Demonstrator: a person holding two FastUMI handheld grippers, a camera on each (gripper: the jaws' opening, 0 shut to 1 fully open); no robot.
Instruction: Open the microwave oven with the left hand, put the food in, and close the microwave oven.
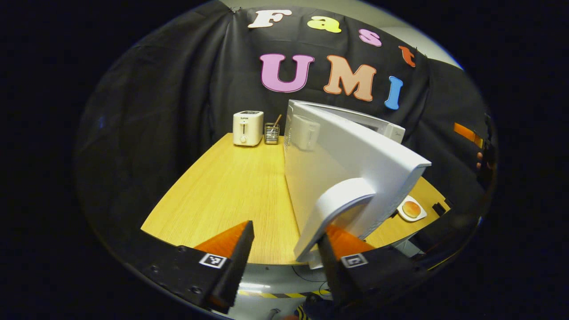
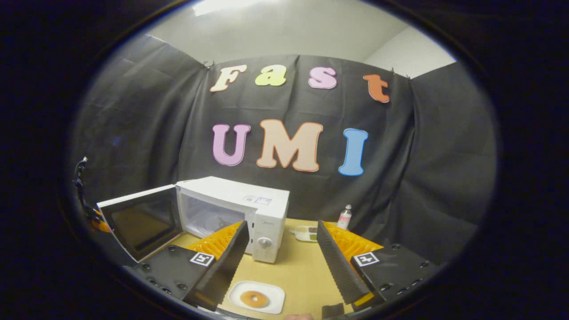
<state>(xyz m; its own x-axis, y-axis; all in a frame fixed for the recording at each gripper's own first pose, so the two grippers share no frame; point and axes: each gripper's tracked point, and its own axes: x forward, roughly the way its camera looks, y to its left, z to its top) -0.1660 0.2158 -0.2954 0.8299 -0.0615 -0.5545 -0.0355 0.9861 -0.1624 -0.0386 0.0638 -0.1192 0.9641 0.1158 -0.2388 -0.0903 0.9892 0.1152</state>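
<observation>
The white microwave [image 2: 249, 209] stands on the wooden table [image 1: 231, 191] with its door [image 1: 351, 155] swung wide open, so the cavity [image 2: 209, 218] shows. My left gripper [image 1: 284, 231] is open at the door's outer edge. The curved white handle [image 1: 338, 209] lies just in front of its right finger [image 1: 329, 262], and the left finger is well apart from it. A bun [image 2: 254, 298] lies on a white plate [image 2: 273, 293] near the table's front edge, in front of the microwave. My right gripper [image 2: 282, 224] hangs open above the plate, holding nothing.
A white toaster [image 1: 248, 128] and a mesh utensil holder [image 1: 271, 132] stand at the table's back, left of the microwave. A small bottle [image 2: 344, 217] and a flat container [image 2: 306, 233] sit behind the microwave's right side. The open door juts out past the table's front.
</observation>
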